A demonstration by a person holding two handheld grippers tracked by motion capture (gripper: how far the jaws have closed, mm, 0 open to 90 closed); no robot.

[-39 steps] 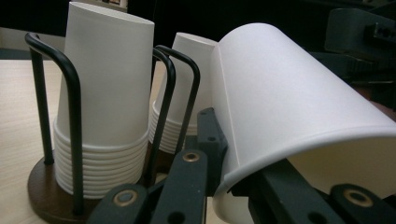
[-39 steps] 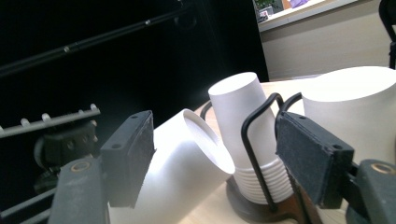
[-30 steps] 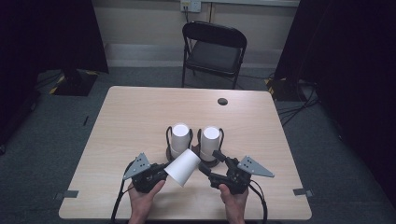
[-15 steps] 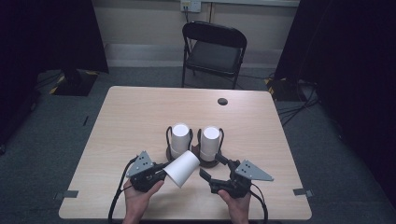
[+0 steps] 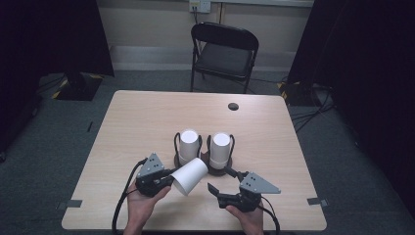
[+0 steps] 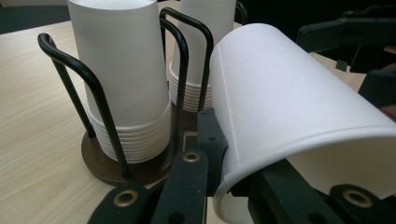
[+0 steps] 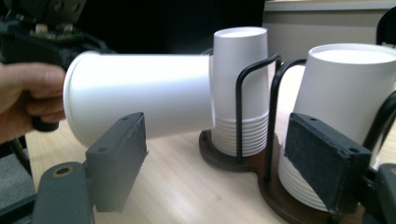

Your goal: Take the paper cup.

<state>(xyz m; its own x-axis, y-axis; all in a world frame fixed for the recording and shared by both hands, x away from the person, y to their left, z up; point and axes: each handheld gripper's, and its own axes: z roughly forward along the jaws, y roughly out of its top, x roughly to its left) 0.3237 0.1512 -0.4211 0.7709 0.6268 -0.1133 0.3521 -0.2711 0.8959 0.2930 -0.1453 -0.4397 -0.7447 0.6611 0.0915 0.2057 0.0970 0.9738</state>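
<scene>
We see two stacks of cups in the holder (image 5: pixel 218 171), while our left gripper (image 5: pixel 155 180) clamps a cup (image 5: pixel 190 176) sideways above the table (image 5: pixel 147 122), base toward the stacks, and our right gripper (image 5: pixel 220 192) gapes empty.

Even overhead light, dark surroundings, perhaps soft close-ups

One counter (image 5: pixel 147 117) carries one cup holder (image 5: pixel 215 169) with two stacks of cups (image 5: pixel 189 147). One loose cup (image 5: pixel 188 175) lies sideways above the near edge. Two grippers (image 5: pixel 234 192), one chair (image 5: pixel 224 54), and one dark disc (image 5: pixel 233 106) near the far edge.
</scene>
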